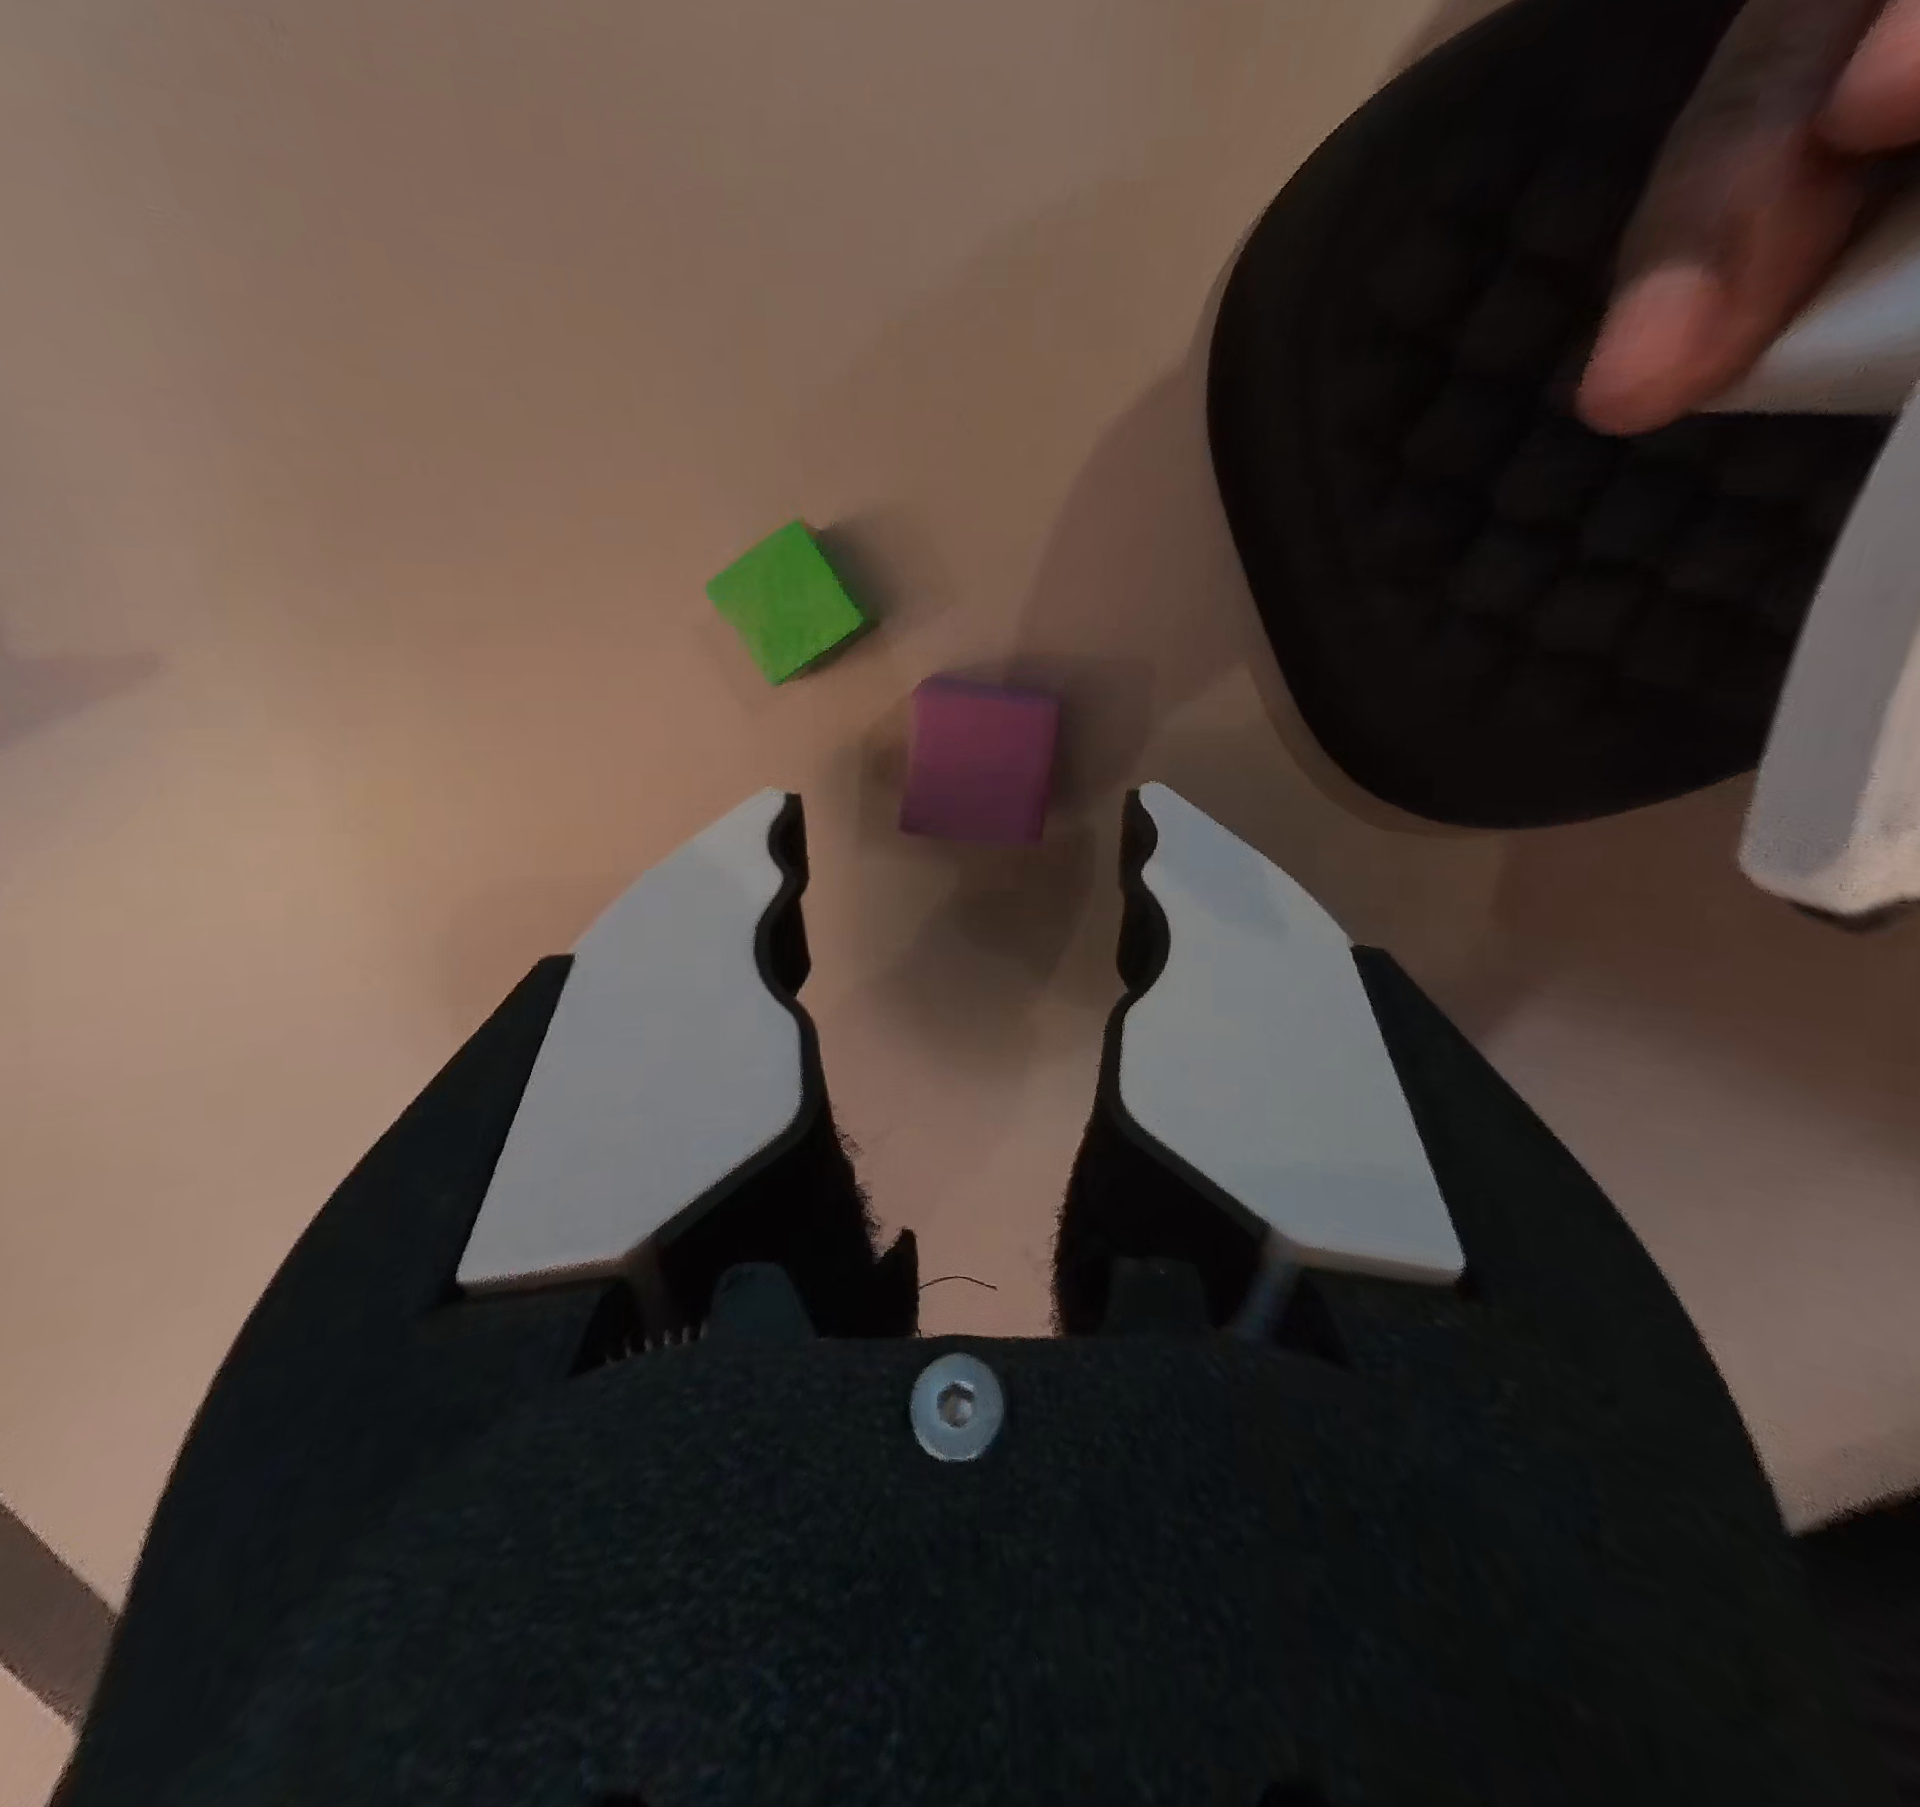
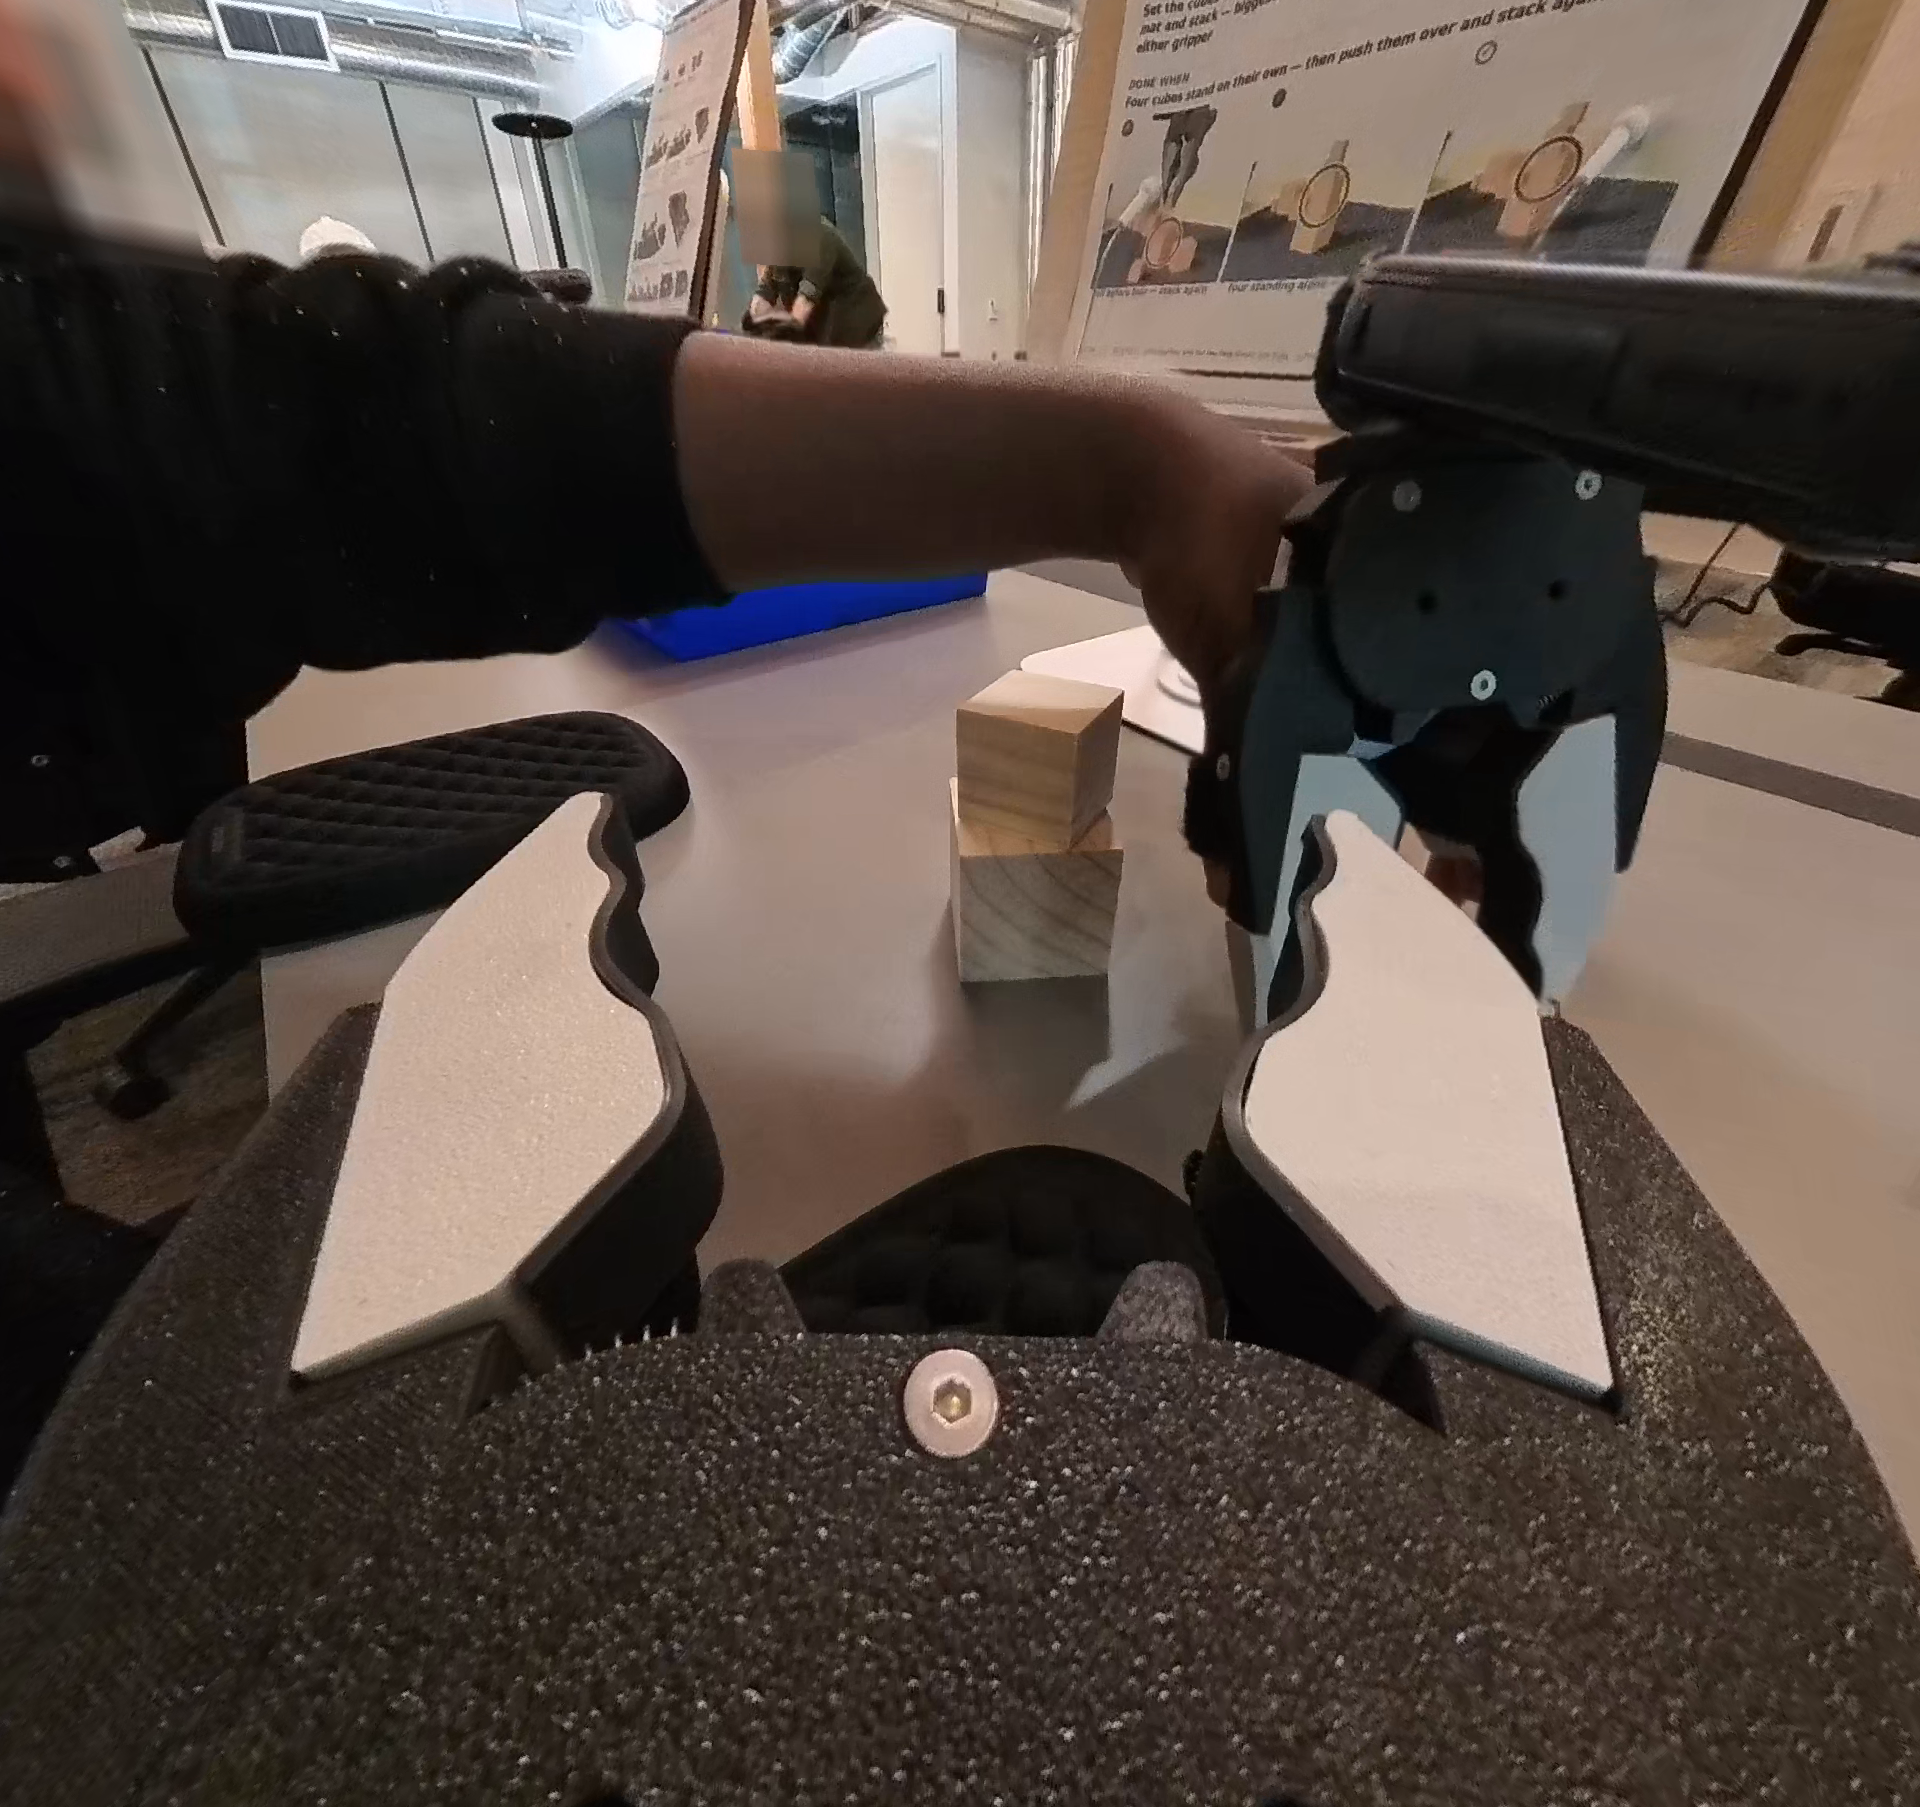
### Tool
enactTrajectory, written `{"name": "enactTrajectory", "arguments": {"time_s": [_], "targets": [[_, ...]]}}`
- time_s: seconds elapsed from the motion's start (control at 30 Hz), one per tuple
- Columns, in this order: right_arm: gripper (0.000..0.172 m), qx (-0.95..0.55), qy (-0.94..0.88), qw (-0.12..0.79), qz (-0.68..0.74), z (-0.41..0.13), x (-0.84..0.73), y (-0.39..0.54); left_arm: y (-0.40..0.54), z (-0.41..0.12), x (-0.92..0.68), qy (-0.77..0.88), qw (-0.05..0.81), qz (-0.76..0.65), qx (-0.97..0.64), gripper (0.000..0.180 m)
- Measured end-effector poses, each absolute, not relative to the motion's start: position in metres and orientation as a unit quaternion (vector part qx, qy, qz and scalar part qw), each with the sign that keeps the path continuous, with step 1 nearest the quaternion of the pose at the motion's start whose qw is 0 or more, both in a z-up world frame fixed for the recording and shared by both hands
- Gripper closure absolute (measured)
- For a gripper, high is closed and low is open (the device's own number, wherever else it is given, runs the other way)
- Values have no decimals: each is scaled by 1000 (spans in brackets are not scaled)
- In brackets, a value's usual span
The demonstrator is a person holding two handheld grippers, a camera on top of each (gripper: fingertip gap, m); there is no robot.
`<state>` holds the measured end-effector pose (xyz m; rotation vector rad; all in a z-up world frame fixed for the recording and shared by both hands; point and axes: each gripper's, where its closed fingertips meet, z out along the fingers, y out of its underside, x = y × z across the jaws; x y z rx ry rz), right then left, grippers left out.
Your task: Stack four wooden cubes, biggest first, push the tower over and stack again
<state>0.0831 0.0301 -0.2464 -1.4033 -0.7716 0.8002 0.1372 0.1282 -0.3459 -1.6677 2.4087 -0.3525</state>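
Left wrist view: we see the left gripper [image 1: 964,801] open and empty above the worktop [image 1: 416,303]. A purple cube [image 1: 979,758] lies just beyond its fingertips, untouched; a green cube [image 1: 787,602] sits just past it.

Right wrist view: our right gripper [image 2: 961,822] is spread wide, empty. Two wooden cubes [image 2: 1037,827] stand stacked mid-worktop ahead of it, near the left gripper.

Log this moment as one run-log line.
left tongs: open, above purple cube | green cube: beside | right tongs: open, facing two stacked wooden cubes
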Motion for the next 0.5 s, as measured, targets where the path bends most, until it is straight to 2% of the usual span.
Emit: {"name": "enactTrajectory", "arguments": {"time_s": [0.3, 0.47, 0.5], "targets": [[55, -612, -337, 625, 349, -247, 83, 30, 121, -360, 138, 827, 78, -102, -548, 130], [55, -612, -336, 624, 351, -246, 83, 30, 118, -361, 140, 827, 73, -114, -546, 152], [55, -611, -336, 624, 351, -246, 83, 30, 118, -360, 139, 826, 74, -113, -548, 153]]}}
